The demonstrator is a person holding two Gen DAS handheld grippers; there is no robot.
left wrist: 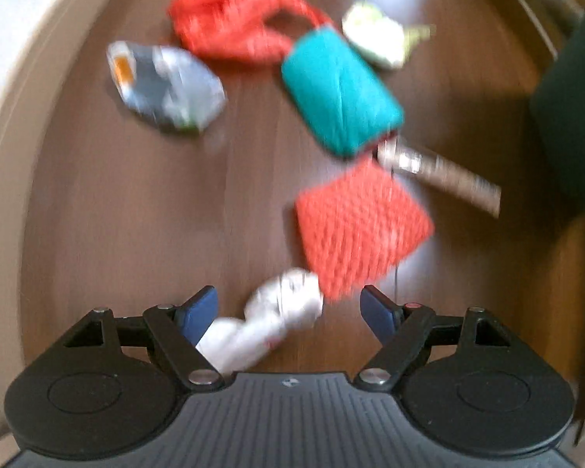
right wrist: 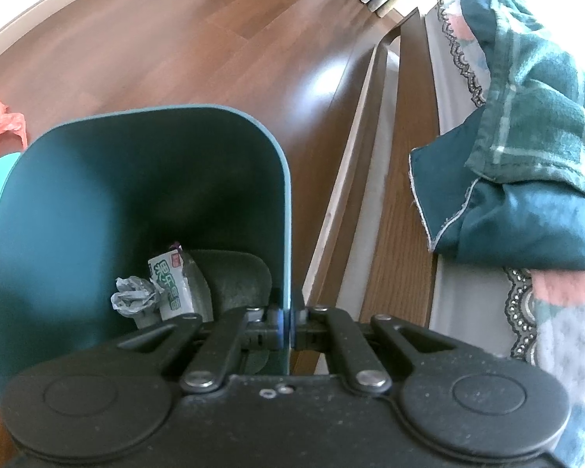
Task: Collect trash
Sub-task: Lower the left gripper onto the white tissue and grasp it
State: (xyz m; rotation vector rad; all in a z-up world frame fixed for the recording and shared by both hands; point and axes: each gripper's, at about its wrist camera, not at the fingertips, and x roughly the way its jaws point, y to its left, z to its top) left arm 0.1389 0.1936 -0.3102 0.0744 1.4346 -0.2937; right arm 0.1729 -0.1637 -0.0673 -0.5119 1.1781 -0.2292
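On the floor (left wrist: 117,214), in the left wrist view, a crumpled wrapper (left wrist: 277,323) lies nearest, between the wide-apart fingers of the left claw (left wrist: 290,314) and touching neither. Just beyond it to the right lies a knitted square (left wrist: 360,230); behind that a pouch (left wrist: 341,91), with a stick-shaped packet (left wrist: 444,177) to its right. A plastic bag (left wrist: 234,25) lies farthest, left of a crumpled ball (left wrist: 378,37); a foil packet (left wrist: 163,85) lies left of the pouch. In the right wrist view, the right claw (right wrist: 290,321) pinches the bin (right wrist: 144,179) wall. Inside the bin lie a packet (right wrist: 171,288) and a paper wad (right wrist: 132,296). Right of it, a blanket (right wrist: 526,136) lies on a bed (right wrist: 487,312).
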